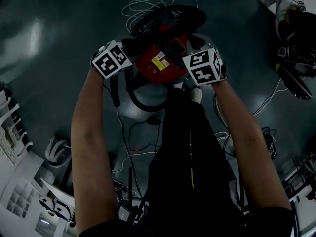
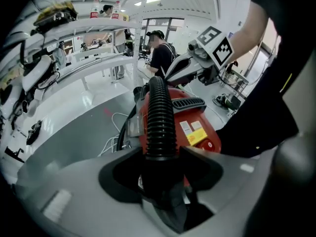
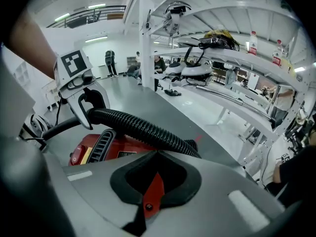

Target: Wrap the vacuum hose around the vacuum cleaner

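Note:
A red vacuum cleaner (image 1: 160, 63) stands on the dark floor between both grippers. Its black ribbed hose (image 2: 159, 112) runs up over the red body (image 2: 200, 130) and passes between the jaws of my left gripper (image 2: 160, 154), which are shut on it. In the head view the left gripper (image 1: 111, 58) sits at the vacuum's left side, and a loop of hose (image 1: 143, 103) curves below the body. My right gripper (image 1: 202, 65) is at the vacuum's right side. Its jaws (image 3: 157, 157) are shut with nothing in them, just above the vacuum (image 3: 98, 152) and beside the hose (image 3: 143, 128).
White cables (image 1: 148, 6) lie on the floor beyond the vacuum. Dark gear (image 1: 296, 58) is piled at the right, and white racks (image 1: 19, 191) stand at the lower left. Long white shelves (image 3: 222, 58) line the room. People (image 2: 160, 53) stand far off.

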